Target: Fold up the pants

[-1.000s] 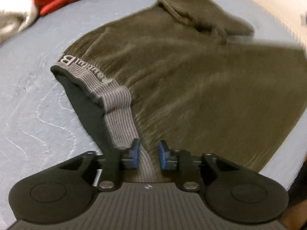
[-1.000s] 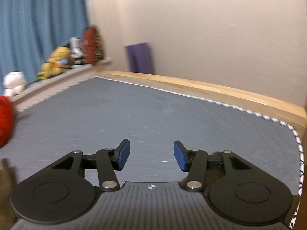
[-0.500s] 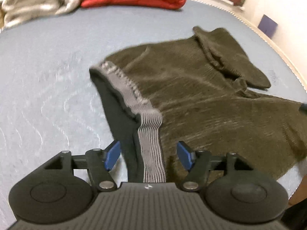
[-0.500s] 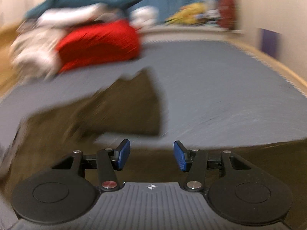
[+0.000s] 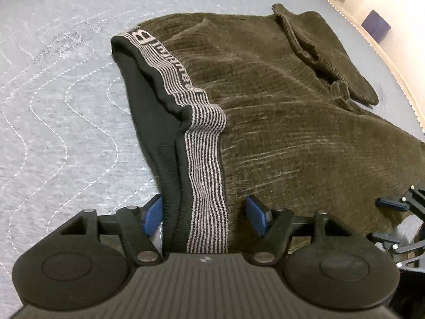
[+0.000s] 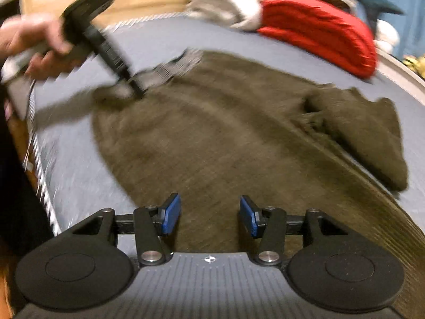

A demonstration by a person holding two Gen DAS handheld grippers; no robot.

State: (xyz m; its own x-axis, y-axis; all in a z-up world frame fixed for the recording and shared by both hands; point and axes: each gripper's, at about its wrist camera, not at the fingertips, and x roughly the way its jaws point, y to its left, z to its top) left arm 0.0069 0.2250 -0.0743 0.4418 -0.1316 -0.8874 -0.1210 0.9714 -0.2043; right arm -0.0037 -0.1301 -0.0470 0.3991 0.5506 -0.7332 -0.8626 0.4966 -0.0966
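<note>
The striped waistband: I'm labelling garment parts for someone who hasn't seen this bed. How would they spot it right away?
Start at the blue-grey quilted mattress and find the olive-brown pants spread across it. Along their edge nearest the left gripper runs the waistband, passing between its open jaws. It alone has fine grey and black stripes and lettering; everything around it is plain.

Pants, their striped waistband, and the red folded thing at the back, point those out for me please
pants [image 5: 279, 122]: left wrist view, on the olive ribbed fabric mid-garment.
striped waistband [image 5: 205, 164]: left wrist view, on the grey striped band ahead of the fingers.
red folded thing [image 6: 318, 32]: right wrist view, on its top surface.
</note>
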